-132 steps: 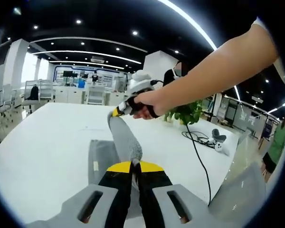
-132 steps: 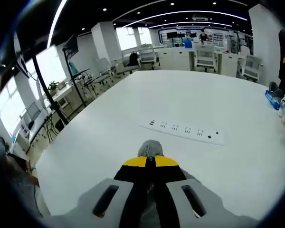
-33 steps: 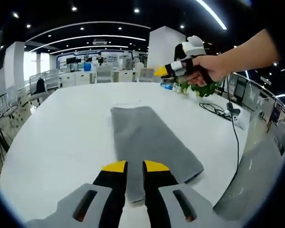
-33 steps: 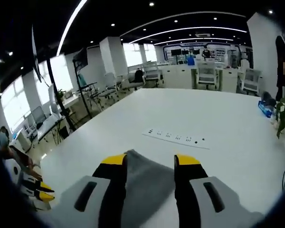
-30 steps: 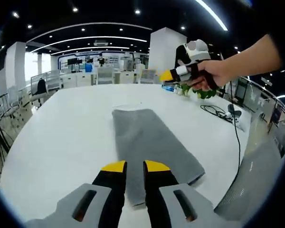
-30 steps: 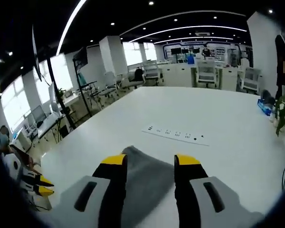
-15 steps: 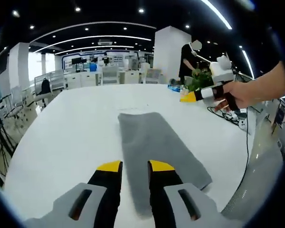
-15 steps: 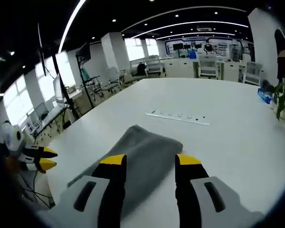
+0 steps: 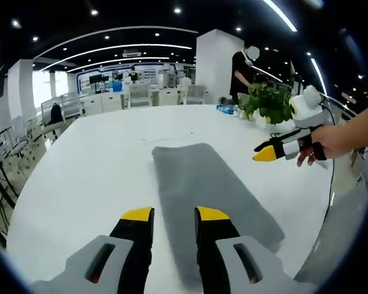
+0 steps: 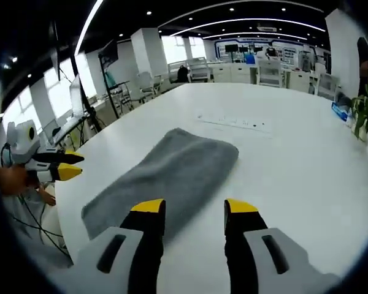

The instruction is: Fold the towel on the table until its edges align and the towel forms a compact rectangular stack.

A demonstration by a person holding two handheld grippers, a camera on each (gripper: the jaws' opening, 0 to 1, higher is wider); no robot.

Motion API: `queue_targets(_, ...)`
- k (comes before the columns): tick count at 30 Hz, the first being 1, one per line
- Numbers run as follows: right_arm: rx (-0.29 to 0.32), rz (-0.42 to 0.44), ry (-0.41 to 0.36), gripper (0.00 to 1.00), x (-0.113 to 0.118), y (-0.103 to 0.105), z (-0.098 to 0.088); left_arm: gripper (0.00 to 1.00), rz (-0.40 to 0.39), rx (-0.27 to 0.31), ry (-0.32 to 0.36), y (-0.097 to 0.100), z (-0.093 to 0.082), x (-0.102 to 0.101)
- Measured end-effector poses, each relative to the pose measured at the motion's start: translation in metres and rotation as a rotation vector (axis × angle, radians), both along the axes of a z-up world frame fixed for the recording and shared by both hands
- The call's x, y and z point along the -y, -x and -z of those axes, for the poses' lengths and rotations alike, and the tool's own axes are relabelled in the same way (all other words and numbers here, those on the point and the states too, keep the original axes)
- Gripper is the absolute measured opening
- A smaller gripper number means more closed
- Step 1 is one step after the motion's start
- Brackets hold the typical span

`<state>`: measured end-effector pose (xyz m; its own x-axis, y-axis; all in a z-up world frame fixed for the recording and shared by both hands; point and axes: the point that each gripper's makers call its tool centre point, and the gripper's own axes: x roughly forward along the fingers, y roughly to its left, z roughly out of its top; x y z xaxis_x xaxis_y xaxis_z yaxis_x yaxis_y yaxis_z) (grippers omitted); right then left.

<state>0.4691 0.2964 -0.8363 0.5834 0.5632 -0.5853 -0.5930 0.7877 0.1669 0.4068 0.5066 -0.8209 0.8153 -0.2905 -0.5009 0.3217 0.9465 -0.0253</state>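
A grey towel point(image 9: 205, 187) lies flat on the white table point(image 9: 92, 165) as a long folded strip. In the right gripper view the same towel point(image 10: 168, 174) stretches away from the near edge. My left gripper point(image 9: 168, 214) hovers open above the towel's near end, holding nothing. My right gripper point(image 10: 188, 207) is open too, just short of the towel. The right gripper point(image 9: 267, 152) also appears in the left gripper view, held by a hand off the towel's right side. At the left of the right gripper view, the left gripper point(image 10: 70, 165) hangs beyond the table edge.
A white power strip point(image 10: 233, 122) lies on the table beyond the towel. A potted plant point(image 9: 271, 104) and a black cable stand near the table's right side. A person point(image 9: 244, 70) stands in the background among desks and chairs.
Both grippers let go of the towel, opened and pulled back. The towel went from hanging lifted to lying flat as a folded strip. The right hand has swung out to the towel's side.
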Motion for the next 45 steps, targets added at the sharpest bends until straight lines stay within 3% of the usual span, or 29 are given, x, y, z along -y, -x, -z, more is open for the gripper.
queue_targets(6, -0.013, -0.014, 0.008, 0.37, -0.004, 0.014, 0.010, 0.26, 0.050, -0.020, -0.028, -0.006, 0.009, 0.008)
queue_targets(10, -0.037, -0.033, 0.037, 0.36, -0.010, 0.027, 0.025, 0.26, 0.057, -0.040, -0.008, -0.008, 0.015, 0.013)
queue_targets(16, -0.072, -0.060, 0.058, 0.36, -0.017, 0.046, 0.048, 0.25, 0.121, -0.050, -0.031, -0.010, 0.027, 0.026)
queue_targets(27, -0.034, -0.064, 0.042, 0.30, -0.039, 0.045, 0.039, 0.23, 0.253, -0.062, -0.002, -0.023, 0.034, 0.047)
queue_targets(29, -0.015, -0.111, 0.063, 0.24, -0.049, 0.048, 0.041, 0.23, 0.233, -0.091, 0.061, -0.028, 0.036, 0.055)
queue_targets(32, 0.018, -0.154, 0.075, 0.21, -0.061, 0.055, 0.042, 0.23, 0.273, -0.087, 0.044, -0.036, 0.040, 0.065)
queue_targets(34, -0.002, -0.164, 0.078, 0.21, -0.065, 0.056, 0.046, 0.23, 0.305, -0.087, 0.039, -0.041, 0.043, 0.071)
queue_targets(42, -0.060, -0.193, 0.169, 0.14, -0.050, 0.064, 0.069, 0.23, 0.350, -0.116, 0.047, -0.050, 0.055, 0.082)
queue_targets(45, -0.031, -0.212, 0.181, 0.14, -0.046, 0.067, 0.072, 0.23, 0.369, -0.141, 0.023, -0.049, 0.066, 0.082)
